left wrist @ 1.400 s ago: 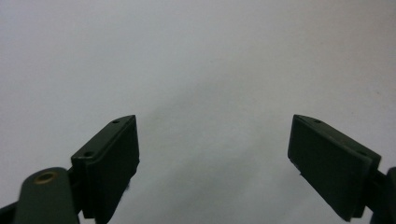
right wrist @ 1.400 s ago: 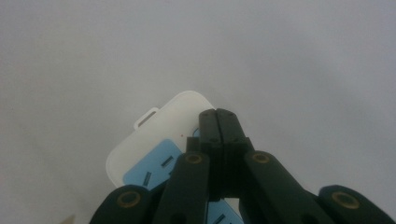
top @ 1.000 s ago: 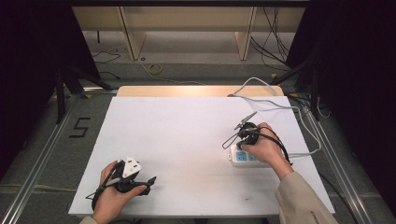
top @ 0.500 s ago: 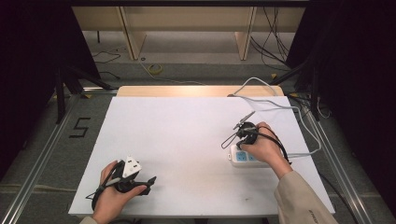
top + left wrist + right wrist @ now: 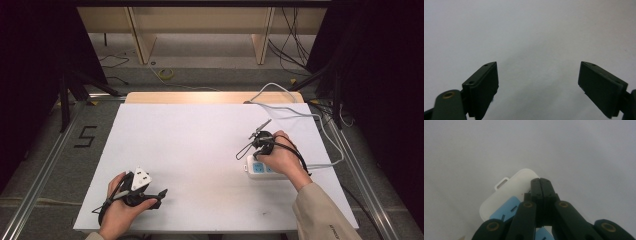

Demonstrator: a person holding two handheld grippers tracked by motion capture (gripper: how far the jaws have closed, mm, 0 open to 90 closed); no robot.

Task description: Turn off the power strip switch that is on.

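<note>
The right gripper [image 5: 540, 181] has its jaws pressed together with nothing between them, just above the white power strip [image 5: 506, 192] with blue sockets. This strip [image 5: 262, 170] lies at the right side of the white table [image 5: 200, 140], under the right hand [image 5: 282, 157]. Its white cable [image 5: 300, 112] runs to the far right edge. The left gripper [image 5: 537, 87] at the near left has its jaws wide apart over the bare table.

The left hand [image 5: 122, 210] holds the left gripper [image 5: 539, 87] low at the near left, and its 2 fingers [image 5: 482, 87] are spread wide apart. The right hand [image 5: 282, 160] holds the right gripper [image 5: 540, 186] at the right, its 2 fingers [image 5: 536, 192] pressed tight together. A tan sleeve [image 5: 325, 215] covers the right forearm.
</note>
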